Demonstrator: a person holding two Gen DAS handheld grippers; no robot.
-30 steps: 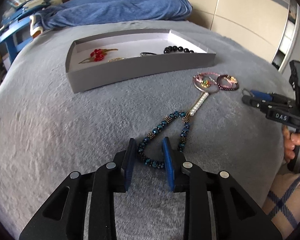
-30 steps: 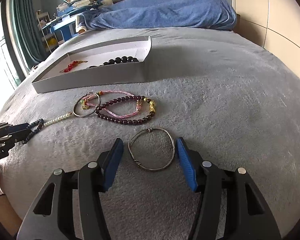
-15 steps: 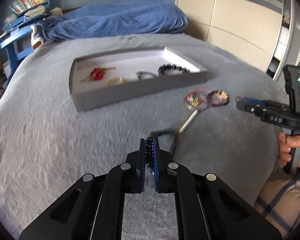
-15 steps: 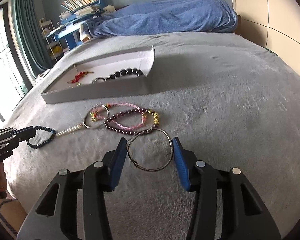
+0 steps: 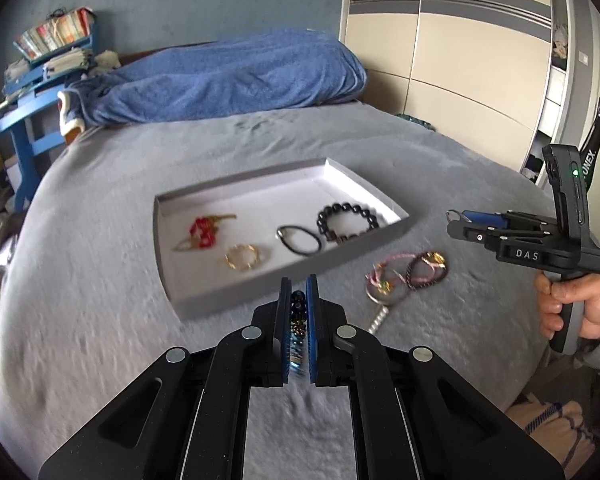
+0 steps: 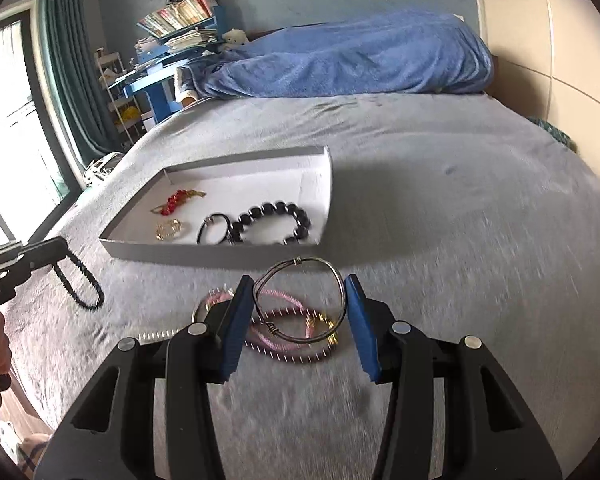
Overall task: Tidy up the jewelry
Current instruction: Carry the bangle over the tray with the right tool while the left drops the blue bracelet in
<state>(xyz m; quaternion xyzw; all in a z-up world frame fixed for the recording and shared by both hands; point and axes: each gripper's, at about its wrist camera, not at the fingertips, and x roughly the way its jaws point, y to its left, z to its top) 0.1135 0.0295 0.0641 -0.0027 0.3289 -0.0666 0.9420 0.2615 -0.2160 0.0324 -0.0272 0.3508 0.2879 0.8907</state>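
Observation:
My left gripper (image 5: 299,284) is shut on a dark blue beaded necklace (image 5: 297,312), whose loop (image 6: 80,284) hangs free above the grey bed. A thin silver bangle (image 6: 296,261) is lifted off the bed, with my right gripper (image 6: 299,280) shut on it across its width. The grey tray (image 5: 240,292) lies beyond both grippers and holds a red bead piece (image 5: 202,232), a gold bracelet (image 5: 242,257), a black cord bracelet (image 5: 300,238) and a black bead bracelet (image 5: 348,220). On the bed, pink cord and dark red bead bracelets (image 5: 424,270) lie next to a ring with a pearl strand (image 5: 380,312).
A blue blanket (image 5: 228,76) is heaped at the head of the bed. Cream wardrobe doors (image 5: 460,60) stand to the right, with a blue shelf of books (image 6: 172,40) and a curtained window (image 6: 68,60) to the left. A person's hand (image 5: 580,308) holds the right gripper's handle.
My left gripper closed on the blue necklace and raised it off the bed. My right gripper closed on the silver bangle and lifted it too. Both views now look down into the tray.

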